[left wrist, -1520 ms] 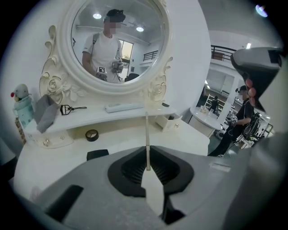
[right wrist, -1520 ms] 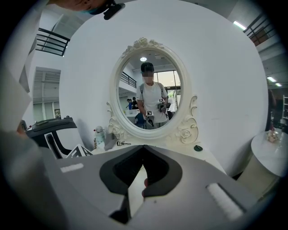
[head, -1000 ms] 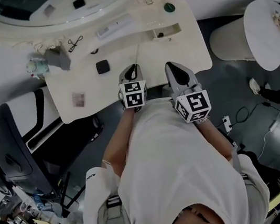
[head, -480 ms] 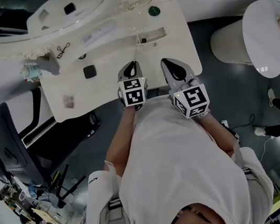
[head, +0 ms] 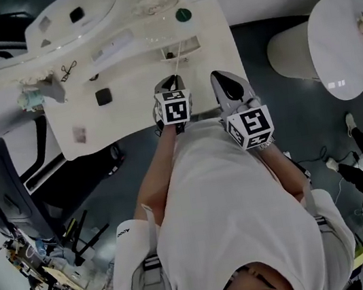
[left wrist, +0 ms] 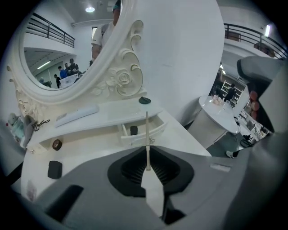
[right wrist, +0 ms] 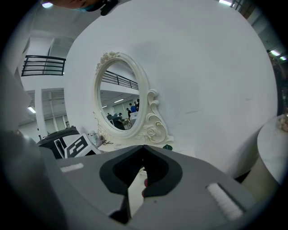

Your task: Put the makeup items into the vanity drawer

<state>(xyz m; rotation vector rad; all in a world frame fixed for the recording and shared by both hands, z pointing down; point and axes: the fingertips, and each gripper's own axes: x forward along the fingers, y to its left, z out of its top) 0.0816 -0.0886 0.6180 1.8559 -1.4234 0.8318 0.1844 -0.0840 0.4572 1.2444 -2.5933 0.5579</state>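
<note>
Stands at a white vanity table (head: 127,108), with a gripper in each hand. Pinches a thin pale stick (left wrist: 146,128) in the left gripper (left wrist: 147,155), jaws pressed tight on its lower end. Holds the stick pointing away toward the back of the table, so that its far end lines up with the small open drawer (left wrist: 157,128). Cannot tell if the stick touches the drawer. Shows a little black thing (left wrist: 133,130) inside the drawer.

Holds the right gripper (right wrist: 143,148) just beside the left one, over the front part of the table, jaws pressed together with nothing between the tips.

Has more things lying out on the table: a black square case (left wrist: 54,169) near the front left, a small brown ring (left wrist: 56,144) behind it, a long white case (left wrist: 76,114) on the shelf above, and a round green thing (left wrist: 144,100) at the foot of the big oval mirror (left wrist: 54,54).

Has a round white side table (head: 346,37) off to the right and a black chair (head: 18,196) off to the left.
</note>
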